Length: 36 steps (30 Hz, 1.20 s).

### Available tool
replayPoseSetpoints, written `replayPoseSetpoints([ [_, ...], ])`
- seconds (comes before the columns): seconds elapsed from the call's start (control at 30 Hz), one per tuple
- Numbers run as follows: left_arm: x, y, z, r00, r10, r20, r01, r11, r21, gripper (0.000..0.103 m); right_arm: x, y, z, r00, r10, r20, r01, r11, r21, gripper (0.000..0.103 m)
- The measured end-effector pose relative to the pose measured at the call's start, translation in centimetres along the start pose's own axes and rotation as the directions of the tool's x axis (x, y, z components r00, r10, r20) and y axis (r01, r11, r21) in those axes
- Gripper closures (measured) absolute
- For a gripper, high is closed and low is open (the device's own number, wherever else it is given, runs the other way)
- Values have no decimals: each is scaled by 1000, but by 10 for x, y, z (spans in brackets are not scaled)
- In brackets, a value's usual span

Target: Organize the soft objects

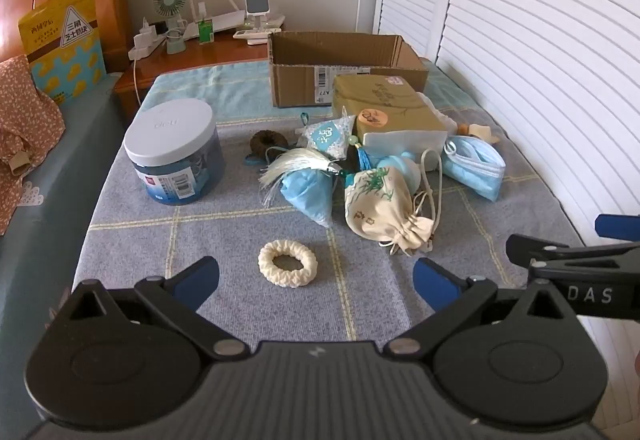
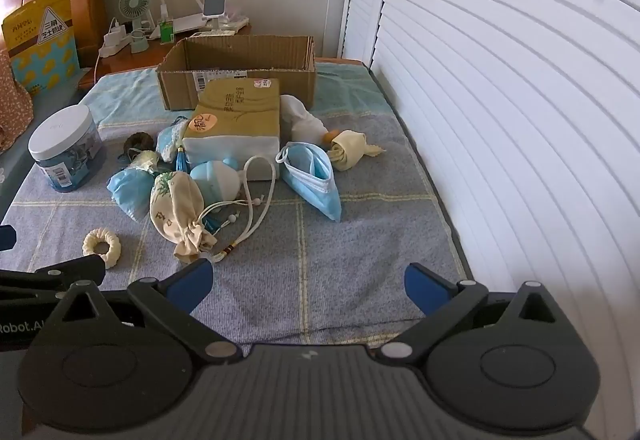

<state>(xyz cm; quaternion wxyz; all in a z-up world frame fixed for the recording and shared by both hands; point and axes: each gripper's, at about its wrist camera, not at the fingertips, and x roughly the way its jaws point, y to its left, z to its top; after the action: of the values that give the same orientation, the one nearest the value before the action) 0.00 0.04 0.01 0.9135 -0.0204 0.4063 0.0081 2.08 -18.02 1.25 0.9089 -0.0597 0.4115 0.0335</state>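
Observation:
A pile of soft things lies on the grey checked cloth: a cream scrunchie (image 1: 287, 263) (image 2: 102, 246), a printed drawstring pouch (image 1: 378, 206) (image 2: 176, 208), a blue sachet (image 1: 310, 194), a blue face mask (image 1: 474, 165) (image 2: 314, 174), a dark scrunchie (image 1: 269, 141) and a rolled yellow cloth (image 2: 350, 148). An open cardboard box (image 1: 344, 68) (image 2: 240, 70) stands behind them. My left gripper (image 1: 316, 280) is open and empty just in front of the cream scrunchie. My right gripper (image 2: 308, 290) is open and empty over bare cloth, to the right of the left one.
A white-lidded blue jar (image 1: 174, 152) (image 2: 66, 148) stands at the left. A tissue pack (image 1: 386, 108) (image 2: 234, 120) lies before the box. White louvred doors (image 2: 500, 120) run close along the right. A nightstand with a fan (image 1: 170, 6) and chargers stands behind.

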Motion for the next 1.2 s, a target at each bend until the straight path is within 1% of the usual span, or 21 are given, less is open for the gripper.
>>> replayPoseSetpoints([
  [1.2, -2, -2, 3, 1000, 0, 4, 0, 1000, 1, 1, -2, -1, 2, 1000, -7, 5, 7, 1000, -5, 0],
])
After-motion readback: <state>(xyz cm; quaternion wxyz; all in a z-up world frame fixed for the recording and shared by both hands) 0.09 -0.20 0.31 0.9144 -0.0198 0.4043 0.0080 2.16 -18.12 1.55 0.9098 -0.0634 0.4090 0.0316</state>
